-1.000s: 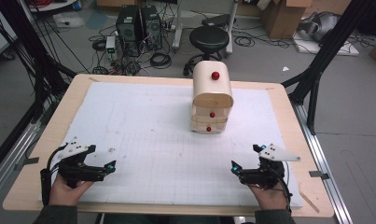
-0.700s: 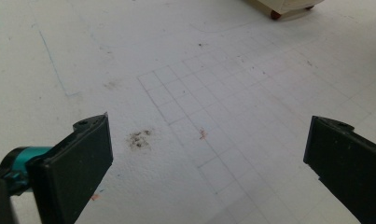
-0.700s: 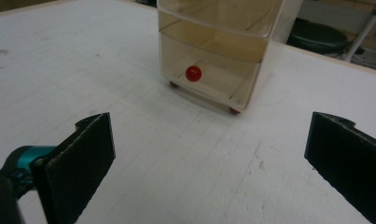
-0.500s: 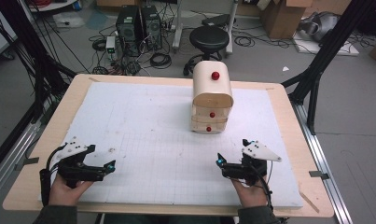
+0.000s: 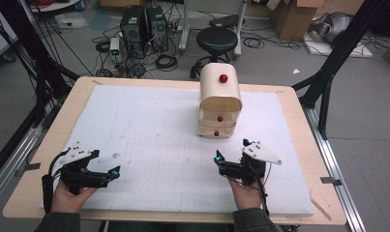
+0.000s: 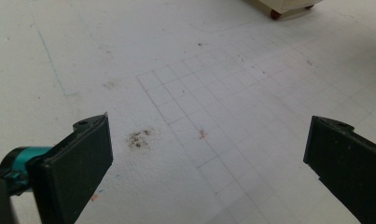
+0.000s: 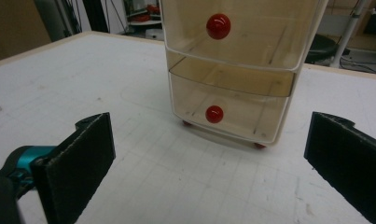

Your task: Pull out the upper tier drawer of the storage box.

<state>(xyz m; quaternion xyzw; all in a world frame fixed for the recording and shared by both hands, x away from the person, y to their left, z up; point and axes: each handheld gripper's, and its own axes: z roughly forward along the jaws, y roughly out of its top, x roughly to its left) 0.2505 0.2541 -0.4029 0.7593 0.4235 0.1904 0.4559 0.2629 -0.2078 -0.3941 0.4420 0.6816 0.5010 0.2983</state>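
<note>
A small cream drawer cabinet (image 5: 220, 101) with red knobs stands on the white gridded board (image 5: 149, 125), right of the middle and toward the far side. In the right gripper view the cabinet (image 7: 232, 70) is straight ahead, showing two translucent drawers, each with a red knob (image 7: 214, 114). My right gripper (image 5: 230, 151) is open just in front of the cabinet and points at it, its jaws wide apart (image 7: 209, 154) with nothing between them. My left gripper (image 5: 106, 164) rests open at the near left of the board, over bare foam (image 6: 206, 154). A corner of the cabinet (image 6: 288, 5) shows far off.
The board lies on a wooden table (image 5: 52, 145). Small brown stains (image 6: 139, 139) mark the foam near the left gripper. Beyond the far edge are a black stool (image 5: 217, 37), computer towers (image 5: 144, 21), cables and black frame legs (image 5: 328, 72).
The right gripper has moved left and forward toward the cabinet. The left gripper has stayed nearly where it was.
</note>
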